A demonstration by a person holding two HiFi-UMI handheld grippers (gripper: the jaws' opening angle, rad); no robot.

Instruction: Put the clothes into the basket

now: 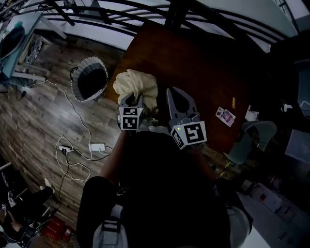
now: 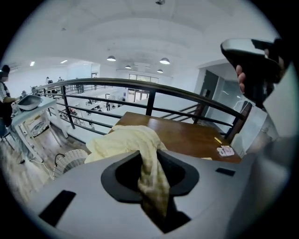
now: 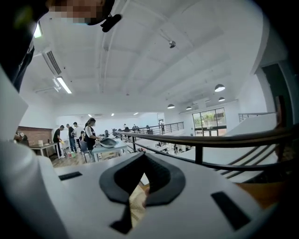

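Inspection taken from beside the worktop point(image 1: 193, 63), a brown wooden top set against a dark railing point(image 1: 145, 10).

Left claw point(image 1: 136, 100): closed on the cream cloth point(image 1: 133, 82). In the left gripper view a twisted strand of the fabric runs down through the slot between the two jaws and is pinched there. The rest of the garment is bunched in a loose heap just past the jaw tips. The bundle sits over the worktop's edge on the basket side; I cannot tell whether its underside rests on the wood or hangs clear of it.

Right claw point(image 1: 170, 93): jaws brought together at the tips, gripping nothing. In the right gripper view only a narrow slit remains lower down, and a sliver of cream fabric shows through it from beyond. This claw is raised over the worktop just beside the cloth, on the side away from the basket. It points out past the railing.

Basket point(image 1: 76, 89): pale woven wall, dark inside, standing upright on the wooden floor off the worktop's left side. It is well apart from the cloth.

Other items: a small printed card point(image 1: 225, 116) lies flat toward the worktop's right edge, with a short yellow object point(image 1: 233, 102) near it. White cables and a power strip point(image 1: 97, 146) lie on the floor, off the worktop's left side.
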